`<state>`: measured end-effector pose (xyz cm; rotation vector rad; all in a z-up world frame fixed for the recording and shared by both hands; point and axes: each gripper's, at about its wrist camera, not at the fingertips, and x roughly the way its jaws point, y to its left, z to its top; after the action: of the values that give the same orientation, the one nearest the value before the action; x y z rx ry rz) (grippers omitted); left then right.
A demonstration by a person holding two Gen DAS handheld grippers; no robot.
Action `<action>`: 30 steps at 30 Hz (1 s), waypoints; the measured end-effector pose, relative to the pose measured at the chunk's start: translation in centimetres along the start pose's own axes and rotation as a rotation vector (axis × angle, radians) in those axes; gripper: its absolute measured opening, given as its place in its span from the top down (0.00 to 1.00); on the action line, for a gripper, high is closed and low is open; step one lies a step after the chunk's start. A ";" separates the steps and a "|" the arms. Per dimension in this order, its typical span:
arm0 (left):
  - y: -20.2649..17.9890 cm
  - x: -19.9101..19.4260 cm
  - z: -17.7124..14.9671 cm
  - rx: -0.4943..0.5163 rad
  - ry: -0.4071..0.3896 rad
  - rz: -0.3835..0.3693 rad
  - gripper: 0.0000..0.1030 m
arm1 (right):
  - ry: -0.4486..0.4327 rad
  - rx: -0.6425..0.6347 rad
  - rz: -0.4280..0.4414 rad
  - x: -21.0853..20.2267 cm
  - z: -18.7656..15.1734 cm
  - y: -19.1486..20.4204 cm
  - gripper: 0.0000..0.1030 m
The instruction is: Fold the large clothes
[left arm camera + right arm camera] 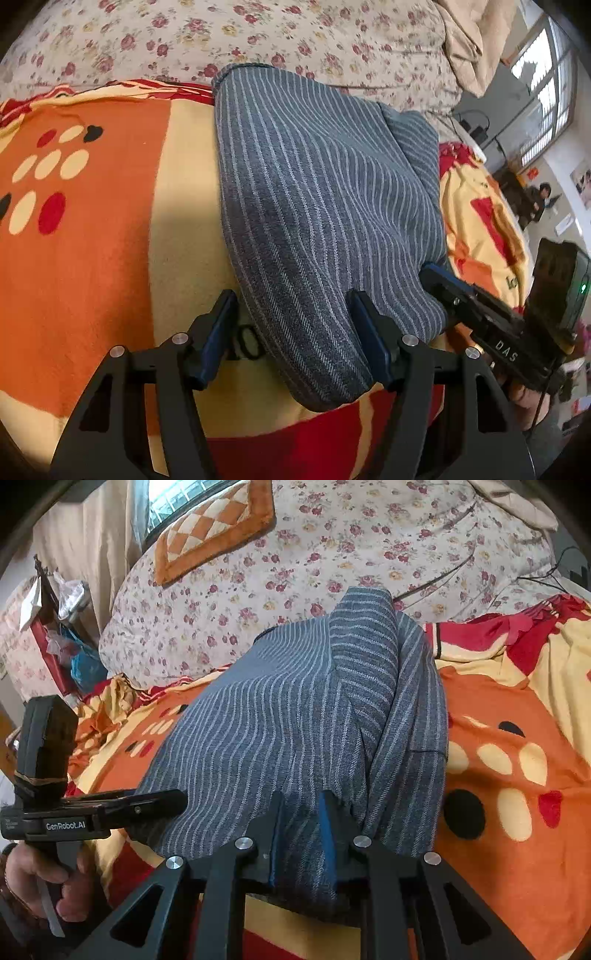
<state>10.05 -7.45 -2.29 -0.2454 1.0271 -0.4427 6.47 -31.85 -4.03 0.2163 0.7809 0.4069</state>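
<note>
Two bits of lettering read clearly: "DAS" on the right gripper (430, 271), "GenRobot.AI" on the left gripper (177, 801). Folded grey pinstriped garment (314, 206) lies on an orange-and-red blanket (92, 240). Right fingers pinch its near edge; left fingers sit apart, straddling the near-left corner. Blanket lettering is mostly hidden.

floral quilt (295, 40), barred window (550, 85), beige curtain (92, 554)
</note>
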 end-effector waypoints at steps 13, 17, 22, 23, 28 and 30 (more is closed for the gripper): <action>-0.5 0.6 -0.2 -0.013 0.029 -0.070 0.27 | 0.013 0.046 0.022 -0.1 0.1 -0.4 0.82; -0.6 -0.2 -0.2 -0.011 -0.014 -0.066 0.33 | 0.024 0.039 0.024 -0.2 0.0 -0.5 0.83; -2.3 -5.2 0.1 0.085 -0.270 -0.021 0.50 | 0.019 0.034 0.019 -0.2 0.0 -0.4 0.83; -2.8 -5.3 -0.1 0.107 -0.272 -0.035 0.55 | 0.019 0.036 0.021 -0.2 -0.1 -0.4 0.83; -3.8 -0.4 -1.2 0.177 -0.054 0.050 0.91 | 0.022 0.037 0.027 -0.2 -0.1 -0.3 0.83; -3.8 -0.2 -0.9 0.164 -0.038 0.048 0.91 | 0.023 0.036 0.023 -0.3 0.0 -0.2 0.83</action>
<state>8.30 -10.70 -1.07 -0.0820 0.9518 -0.4742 6.32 -32.14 -3.89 0.2551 0.8092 0.4180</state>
